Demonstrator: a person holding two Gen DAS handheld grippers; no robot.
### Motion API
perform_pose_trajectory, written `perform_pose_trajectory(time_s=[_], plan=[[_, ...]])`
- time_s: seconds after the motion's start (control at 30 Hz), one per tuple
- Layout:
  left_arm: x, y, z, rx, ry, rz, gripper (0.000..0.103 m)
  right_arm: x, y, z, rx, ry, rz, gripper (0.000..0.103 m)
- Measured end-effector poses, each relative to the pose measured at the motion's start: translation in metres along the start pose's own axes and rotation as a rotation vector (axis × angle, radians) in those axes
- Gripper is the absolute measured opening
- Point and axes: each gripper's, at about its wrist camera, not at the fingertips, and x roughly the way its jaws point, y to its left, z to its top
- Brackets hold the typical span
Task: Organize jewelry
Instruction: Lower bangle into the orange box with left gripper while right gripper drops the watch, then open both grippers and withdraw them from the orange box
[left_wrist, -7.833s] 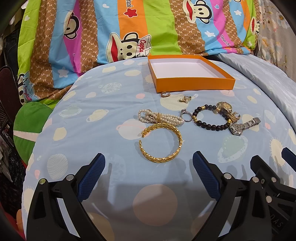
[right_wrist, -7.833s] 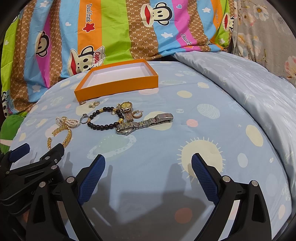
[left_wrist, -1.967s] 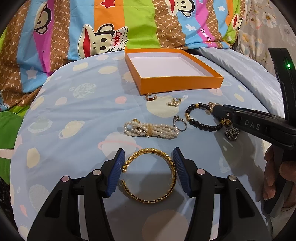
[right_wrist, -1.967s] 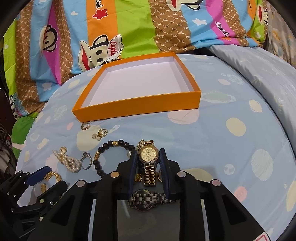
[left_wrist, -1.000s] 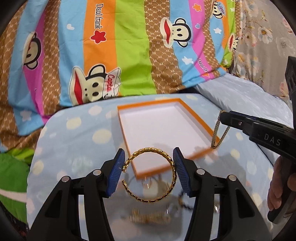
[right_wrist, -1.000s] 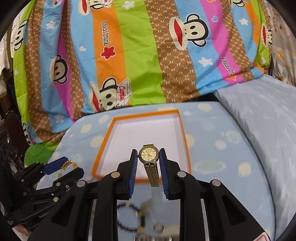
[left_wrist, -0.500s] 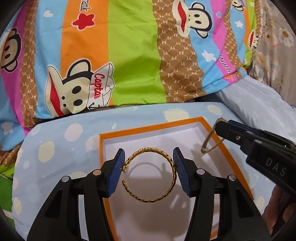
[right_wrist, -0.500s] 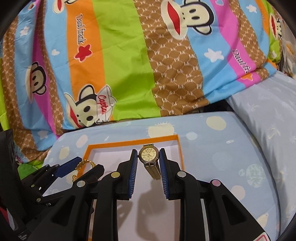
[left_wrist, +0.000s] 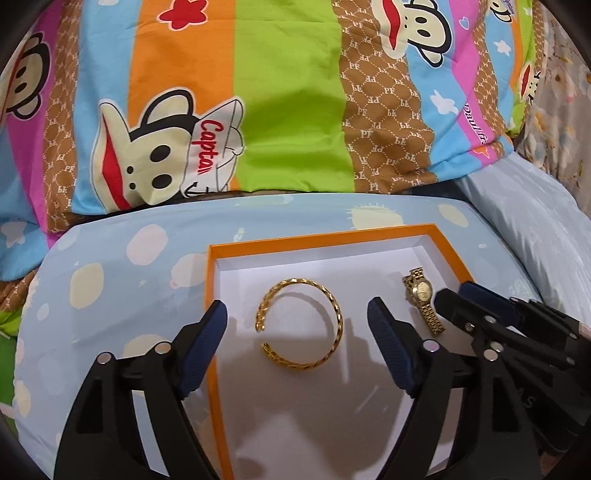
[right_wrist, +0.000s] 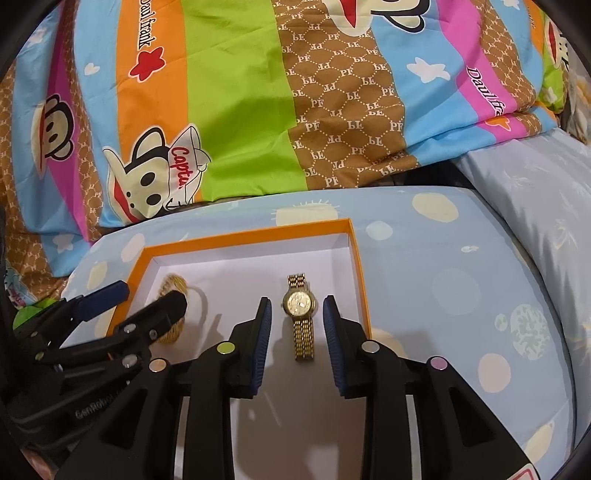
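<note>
Nearest the left wrist camera, the left gripper (left_wrist: 295, 332) hangs over the near part of the orange box (left_wrist: 332, 239), its blue-padded fingers (left_wrist: 201, 343) spread wide with nothing between them but air. The gold bangle (left_wrist: 300, 325) lies flat on the white floor of the box just beyond and between those pads, touching neither of them, its gap turned toward the left.

In the right wrist view the right gripper (right_wrist: 296, 332) is likewise parted, though less widely. The gold watch (right_wrist: 301, 317) lies on the box floor between its pads with clear space on both sides, face up, its band running toward and away from the camera. It sits toward the right wall of the box, with the bangle well apart on the left half (partly hidden in this view behind the left gripper's finger).

Beyond the box's far rim lies the pale blue planet-print sheet (right_wrist: 443, 280), and behind that rises a striped cartoon-monkey quilt (left_wrist: 288, 110).

The step in hand looks like the release: both pieces lie in the box and both grippers are free of them. No other jewelry shows in either view, so how much remains to sort cannot be told from here. The next move likely calls for lifting both grippers straight up and back, clear of the low box walls, without nudging the bangle or dragging the watch band.
</note>
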Motion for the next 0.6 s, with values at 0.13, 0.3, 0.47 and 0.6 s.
perform_pose_trajectory(time_s=[0.13,0.3,0.47,0.6], plan=[[-0.009,0.006,-0.007,0.023,-0.022,-0.001,0.077,-0.009,-0.003,-0.015,0.013,0.013,0.0,0.031],[-0.013,0.011,-0.017,0.053,-0.046,0.019,0.077,-0.019,-0.004,-0.034,0.021,0.02,-0.01,0.03],[-0.009,0.022,-0.022,0.044,-0.036,0.042,0.076,-0.033,-0.003,-0.051,0.037,0.018,-0.019,0.03],[-0.007,0.028,-0.027,0.047,-0.007,0.034,0.076,-0.041,0.0,-0.061,0.028,0.022,-0.041,0.027]])
